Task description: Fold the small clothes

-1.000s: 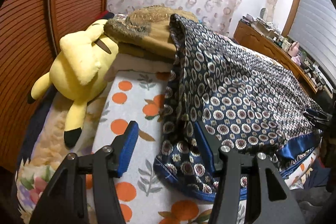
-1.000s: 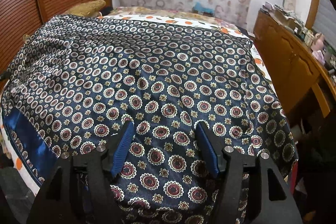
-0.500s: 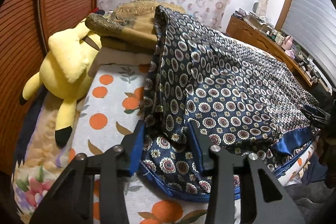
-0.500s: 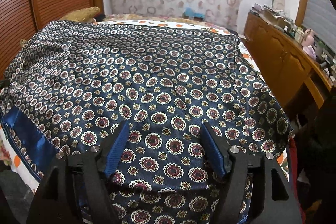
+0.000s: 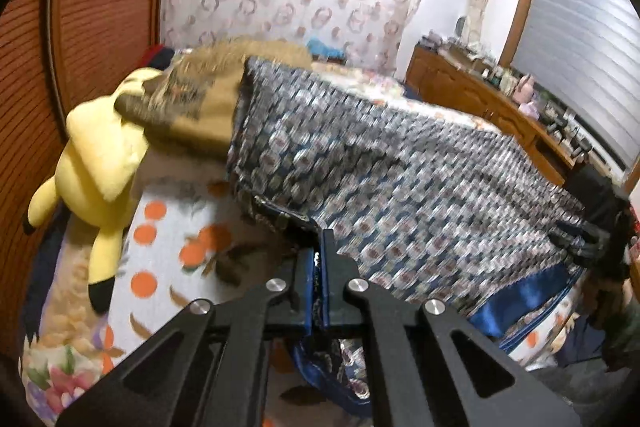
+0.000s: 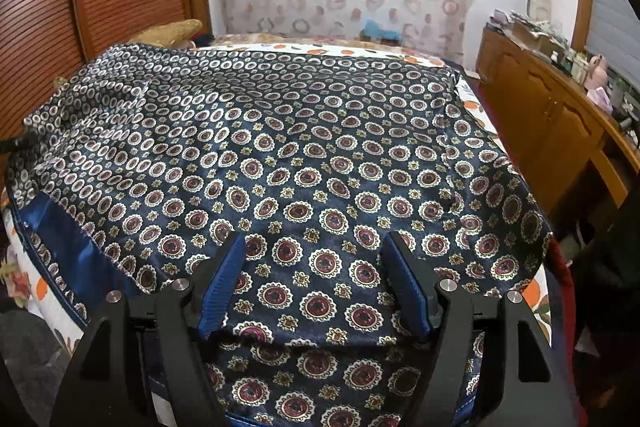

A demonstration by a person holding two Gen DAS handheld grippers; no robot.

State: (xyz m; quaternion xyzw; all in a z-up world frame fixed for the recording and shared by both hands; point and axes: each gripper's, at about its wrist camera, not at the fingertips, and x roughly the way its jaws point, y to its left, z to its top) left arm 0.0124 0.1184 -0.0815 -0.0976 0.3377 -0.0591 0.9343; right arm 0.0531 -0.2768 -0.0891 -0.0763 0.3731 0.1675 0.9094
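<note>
A dark blue satin garment printed with round medallions lies spread over the bed, with a plain blue band at its near left edge. My left gripper is shut on the garment's near left corner, and the cloth rises off the sheet there. In the right wrist view my right gripper stands open low over the near part of the garment. The cloth lies flat between its blue pads, which do not press on it.
A yellow plush toy and a brown cushion lie at the head of the bed. The orange-print bedsheet shows left of the garment. A wooden sideboard with small items runs along the right; slatted wood panels stand at the left.
The left gripper went from open beside the garment's corner to shut on it and lifted it. The right gripper's fingers spread a little wider and slid slightly over the cloth.
</note>
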